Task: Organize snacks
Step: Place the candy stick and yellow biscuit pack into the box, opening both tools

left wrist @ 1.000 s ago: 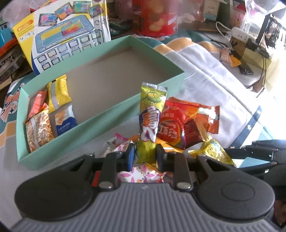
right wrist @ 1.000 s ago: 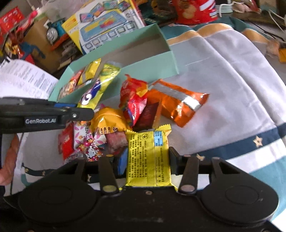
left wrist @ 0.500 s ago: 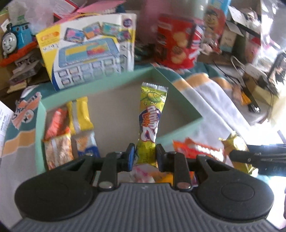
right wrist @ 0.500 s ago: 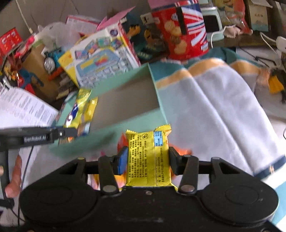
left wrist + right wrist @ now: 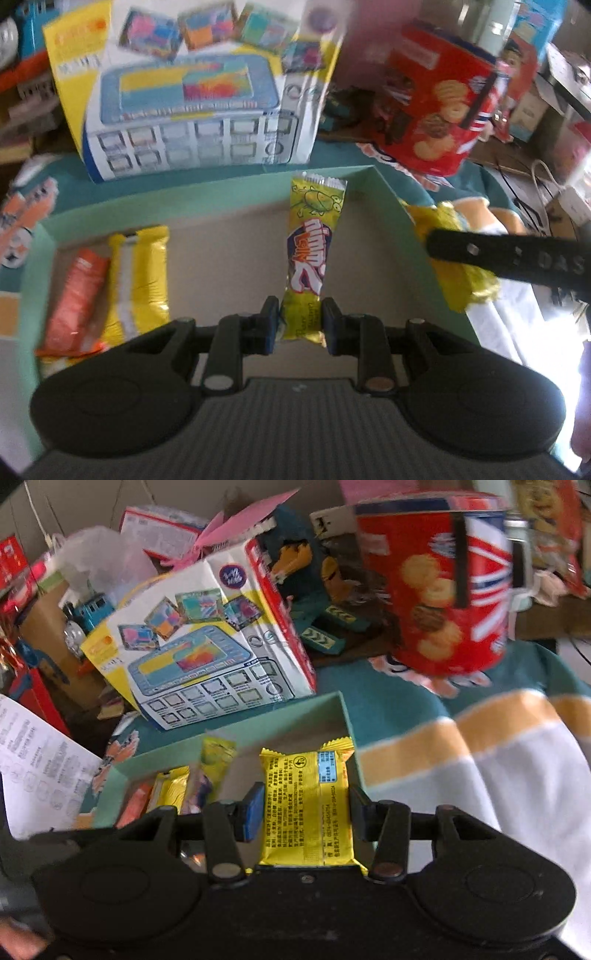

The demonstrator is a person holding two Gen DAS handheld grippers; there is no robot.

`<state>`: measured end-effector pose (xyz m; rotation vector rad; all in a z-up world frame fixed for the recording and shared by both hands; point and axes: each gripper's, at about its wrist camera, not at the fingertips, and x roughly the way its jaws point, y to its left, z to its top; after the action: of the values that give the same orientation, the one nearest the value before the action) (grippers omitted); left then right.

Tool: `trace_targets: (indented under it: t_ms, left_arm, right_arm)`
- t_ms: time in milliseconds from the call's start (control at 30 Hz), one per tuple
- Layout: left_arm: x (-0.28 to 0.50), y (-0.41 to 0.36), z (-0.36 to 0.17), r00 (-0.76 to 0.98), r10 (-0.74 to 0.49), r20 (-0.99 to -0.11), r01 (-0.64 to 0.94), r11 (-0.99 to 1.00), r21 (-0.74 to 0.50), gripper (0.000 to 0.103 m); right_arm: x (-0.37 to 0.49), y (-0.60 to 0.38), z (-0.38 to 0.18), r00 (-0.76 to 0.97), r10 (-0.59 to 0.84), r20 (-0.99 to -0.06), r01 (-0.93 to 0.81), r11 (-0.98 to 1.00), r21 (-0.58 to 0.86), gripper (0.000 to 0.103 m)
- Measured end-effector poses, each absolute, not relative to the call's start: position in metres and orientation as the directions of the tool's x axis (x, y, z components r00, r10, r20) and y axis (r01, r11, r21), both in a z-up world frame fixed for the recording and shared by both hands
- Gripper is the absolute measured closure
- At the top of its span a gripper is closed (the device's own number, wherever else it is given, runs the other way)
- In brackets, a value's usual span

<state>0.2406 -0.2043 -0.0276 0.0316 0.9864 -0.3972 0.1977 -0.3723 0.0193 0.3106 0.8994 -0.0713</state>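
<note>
My left gripper (image 5: 298,325) is shut on a long green-yellow candy stick pack (image 5: 312,236), held upright over the brown floor of the mint-green box (image 5: 388,195). An orange packet (image 5: 75,302) and a yellow packet (image 5: 142,273) lie at the box's left end. My right gripper (image 5: 306,814) is shut on a flat yellow snack packet (image 5: 306,797), held above the box's right end (image 5: 347,720). That same yellow packet (image 5: 458,273) and a right-gripper finger (image 5: 509,258) show at the right of the left wrist view.
Behind the box stand a toy-tablet carton (image 5: 192,96) and a red biscuit tin (image 5: 439,587). A striped cloth (image 5: 498,746) covers the surface to the right. Printed paper (image 5: 33,764) and a toy train (image 5: 83,618) sit left. Cables and clutter lie far right.
Both grippers have travelled from the loose snack pile to above the green box, each still gripping its packet. The pile has dropped out of view.
</note>
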Motion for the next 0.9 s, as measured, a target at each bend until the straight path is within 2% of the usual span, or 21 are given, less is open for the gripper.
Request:
trace_targets:
  t_ms: [367,400,467,500,533,567,600,667,800,900]
  left_arm:
    - [0.295,-0.227,-0.072,0.440,-0.330,-0.835,0.306,0.929,-0.206,0.078]
    - [0.298,-0.229,-0.074,0.435,-0.335,-0.836,0.307,0.928,-0.212,0.078]
    - [0.300,-0.232,-0.077,0.426,-0.348,-0.835,0.317,0.922,-0.222,0.064]
    - [0.300,-0.233,-0.077,0.423,-0.347,-0.837,0.320,0.922,-0.220,0.038]
    - [0.299,-0.234,-0.077,0.428,-0.338,-0.838,0.316,0.925,-0.212,0.019]
    - [0.296,-0.232,-0.076,0.446,-0.333,-0.831,0.317,0.927,-0.201,0.014]
    - [0.293,-0.231,-0.073,0.458,-0.328,-0.826,0.319,0.928,-0.191,0.010]
    - [0.290,-0.228,-0.071,0.456,-0.316,-0.832,0.311,0.932,-0.183,0.007]
    - [0.280,-0.217,-0.062,0.463,-0.305,-0.833,0.289,0.940,-0.183,0.001]
    - [0.267,-0.211,-0.054,0.470,-0.304,-0.829,0.290,0.940,-0.180,0.001]
  right_arm:
    - [0.279,-0.374,-0.030,0.563,0.059,-0.824,0.176,0.966,0.189,0.056]
    - [0.282,-0.376,-0.031,0.566,0.064,-0.822,0.174,0.965,0.195,0.053]
    - [0.286,-0.377,-0.033,0.572,0.071,-0.817,0.180,0.961,0.209,0.046]
    - [0.285,-0.379,-0.032,0.578,0.094,-0.810,0.176,0.956,0.237,0.036]
    - [0.282,-0.380,-0.030,0.589,0.116,-0.800,0.171,0.950,0.263,0.030]
    - [0.278,-0.381,-0.026,0.598,0.128,-0.791,0.167,0.946,0.279,0.022]
    - [0.275,-0.381,-0.024,0.607,0.131,-0.784,0.166,0.944,0.286,0.011]
    - [0.267,-0.380,-0.017,0.626,0.113,-0.772,0.173,0.945,0.279,0.000]
    - [0.249,-0.384,-0.005,0.640,0.119,-0.759,0.183,0.936,0.301,0.000]
    - [0.230,-0.388,0.004,0.647,0.103,-0.755,0.192,0.937,0.293,0.000]
